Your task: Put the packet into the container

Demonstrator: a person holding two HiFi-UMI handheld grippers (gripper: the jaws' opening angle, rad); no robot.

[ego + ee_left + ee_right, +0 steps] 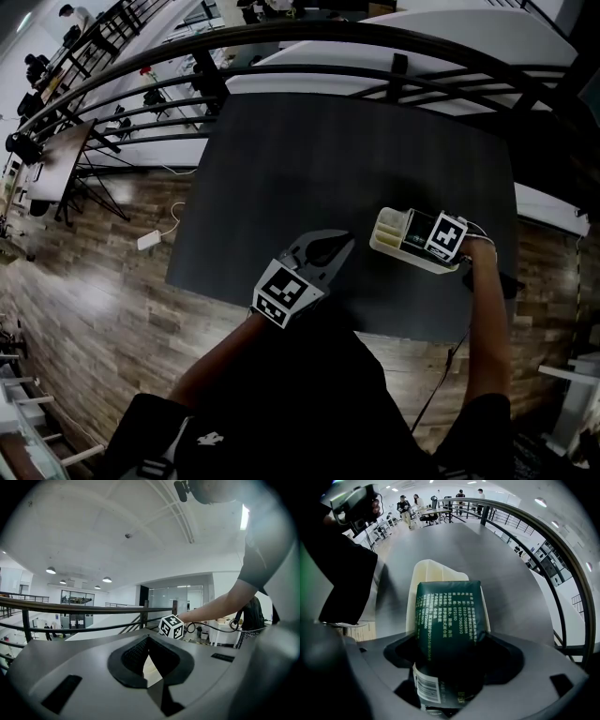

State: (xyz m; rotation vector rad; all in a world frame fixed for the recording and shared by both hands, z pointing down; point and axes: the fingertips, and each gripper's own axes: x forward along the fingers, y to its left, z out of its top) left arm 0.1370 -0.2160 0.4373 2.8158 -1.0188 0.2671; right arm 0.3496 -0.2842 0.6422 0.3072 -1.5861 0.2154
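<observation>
A dark green packet (449,620) with white print is clamped between the jaws of my right gripper (449,667). Its far end reaches over a long cream container (436,571) on the dark table; I cannot tell whether it touches the container. In the head view the container (389,232) lies at the table's right, with the right gripper (420,240) and its marker cube over the near end and the packet (413,246) just showing. My left gripper (343,244) rests shut and empty at the table's front edge, left of the container. It points upward.
The dark table (356,159) stands against a black curved railing (375,42) with a drop to a lower floor behind it. Wooden floor (103,281) lies to the left. In the left gripper view the right gripper's marker cube (171,626) and the person's forearm (220,604) show.
</observation>
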